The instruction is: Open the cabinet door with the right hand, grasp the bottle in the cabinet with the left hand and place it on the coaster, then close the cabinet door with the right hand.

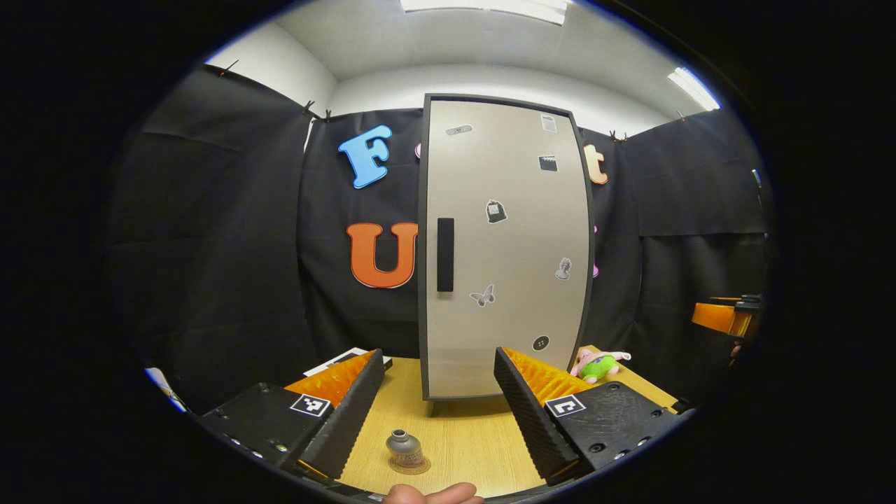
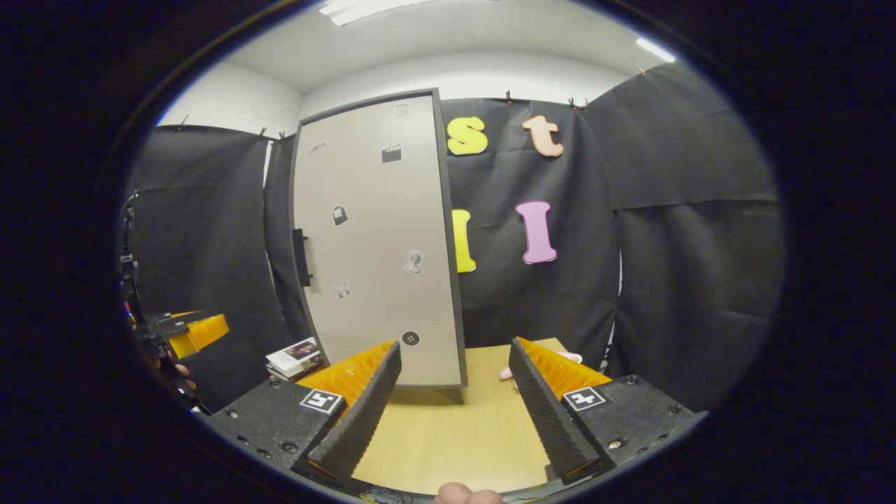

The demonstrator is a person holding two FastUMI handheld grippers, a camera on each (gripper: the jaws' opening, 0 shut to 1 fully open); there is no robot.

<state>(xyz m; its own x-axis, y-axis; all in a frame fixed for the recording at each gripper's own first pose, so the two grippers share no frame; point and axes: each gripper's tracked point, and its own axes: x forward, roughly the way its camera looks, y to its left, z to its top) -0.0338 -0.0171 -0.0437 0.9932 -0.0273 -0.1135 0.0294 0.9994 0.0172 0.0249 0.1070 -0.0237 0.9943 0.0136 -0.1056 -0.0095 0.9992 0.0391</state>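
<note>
On the tabletop point(image 1: 455, 427), near its front edge, a small bottle point(image 1: 404, 448) already stands on the coaster point(image 1: 410, 465) between the left gripper point(image 1: 437, 413) fingers, which are spread wide and hold nothing. It looks light, rigid, perhaps slippery. Behind, the cabinet door point(image 1: 504, 245) is closed, best taken by its dark vertical handle point(image 1: 445, 254). The right gripper point(image 2: 455, 413) is likewise wide open and empty.

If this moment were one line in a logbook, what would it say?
cabinet door: shut | bottle: on coaster | left gripper: open, empty | right gripper: open, empty
</note>
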